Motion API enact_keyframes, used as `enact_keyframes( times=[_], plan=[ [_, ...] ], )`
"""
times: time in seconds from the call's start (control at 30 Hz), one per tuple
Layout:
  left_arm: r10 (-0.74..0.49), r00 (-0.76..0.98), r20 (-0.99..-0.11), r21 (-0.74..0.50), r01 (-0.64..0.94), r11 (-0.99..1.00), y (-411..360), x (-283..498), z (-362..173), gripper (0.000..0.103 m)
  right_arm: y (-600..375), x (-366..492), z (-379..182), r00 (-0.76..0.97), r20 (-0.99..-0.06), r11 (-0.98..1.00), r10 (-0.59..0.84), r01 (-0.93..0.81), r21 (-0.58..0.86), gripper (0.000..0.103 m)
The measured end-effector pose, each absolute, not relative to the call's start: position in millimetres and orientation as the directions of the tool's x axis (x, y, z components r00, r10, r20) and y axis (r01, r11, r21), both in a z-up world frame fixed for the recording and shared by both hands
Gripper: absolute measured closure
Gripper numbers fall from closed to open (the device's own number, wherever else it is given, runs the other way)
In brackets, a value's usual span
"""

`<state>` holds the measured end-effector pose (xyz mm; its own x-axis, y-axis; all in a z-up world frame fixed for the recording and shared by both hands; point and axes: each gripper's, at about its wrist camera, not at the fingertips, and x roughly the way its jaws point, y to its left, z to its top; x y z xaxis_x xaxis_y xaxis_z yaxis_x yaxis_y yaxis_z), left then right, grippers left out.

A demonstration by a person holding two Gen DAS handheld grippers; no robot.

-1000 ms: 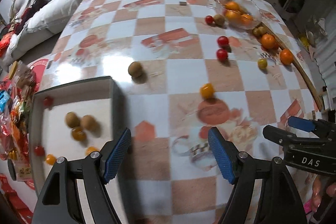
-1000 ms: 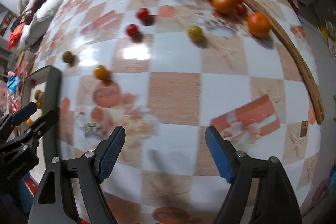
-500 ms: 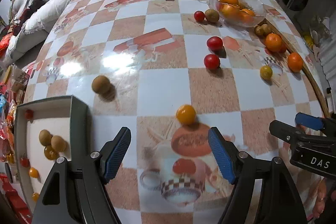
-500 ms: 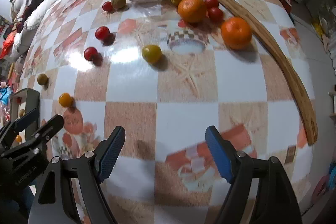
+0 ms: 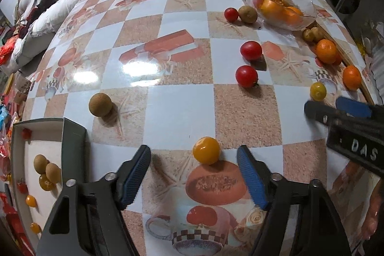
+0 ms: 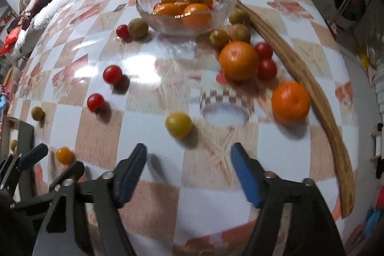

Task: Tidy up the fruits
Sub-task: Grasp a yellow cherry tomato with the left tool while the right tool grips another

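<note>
Holding my left hand-held gripper low over the table with its jaws spread wide and nothing in them, I have it lined up on the small yellow-orange tomato, which sits just ahead of the blue pads and between their lines, so a short push forward should bracket it. My right hand-held gripper is equally wide and empty, pointed at the yellow-green tomato just beyond its tips. To my left, the white tray already carries small brown, red and yellow fruits, which I judge is why the little ones go there. Farther out, two red tomatoes and a brown longan lie loose, well apart. The glass bowl at the far side holds oranges; two more oranges wait beside the wooden rim.
</note>
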<state>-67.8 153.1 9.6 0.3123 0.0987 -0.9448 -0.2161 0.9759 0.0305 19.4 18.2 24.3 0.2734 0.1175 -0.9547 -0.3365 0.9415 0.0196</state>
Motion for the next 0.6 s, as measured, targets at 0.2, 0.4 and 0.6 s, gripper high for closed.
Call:
enact_keyframes(
  times=[0.2,0.4,0.6],
  plan=[
    [0.074,0.316,-0.946,0.007,-0.208,0.978,149,-67,11,0.047,22,28,26,0.295,-0.948,0.941,0.12,-0.338,0.014,0.052],
    [0.043,0.321,-0.946,-0.023,-0.198,0.98,147,-67,15,0.079,27,31,28,0.281,-0.946,0.93,0.162,-0.363,0.052,0.08],
    [0.003,0.337,-0.941,-0.073,-0.213,0.974,158,-76,24,0.08,16,17,37,0.253,-0.945,0.929,0.207,-0.353,0.109,0.08]
  ],
)
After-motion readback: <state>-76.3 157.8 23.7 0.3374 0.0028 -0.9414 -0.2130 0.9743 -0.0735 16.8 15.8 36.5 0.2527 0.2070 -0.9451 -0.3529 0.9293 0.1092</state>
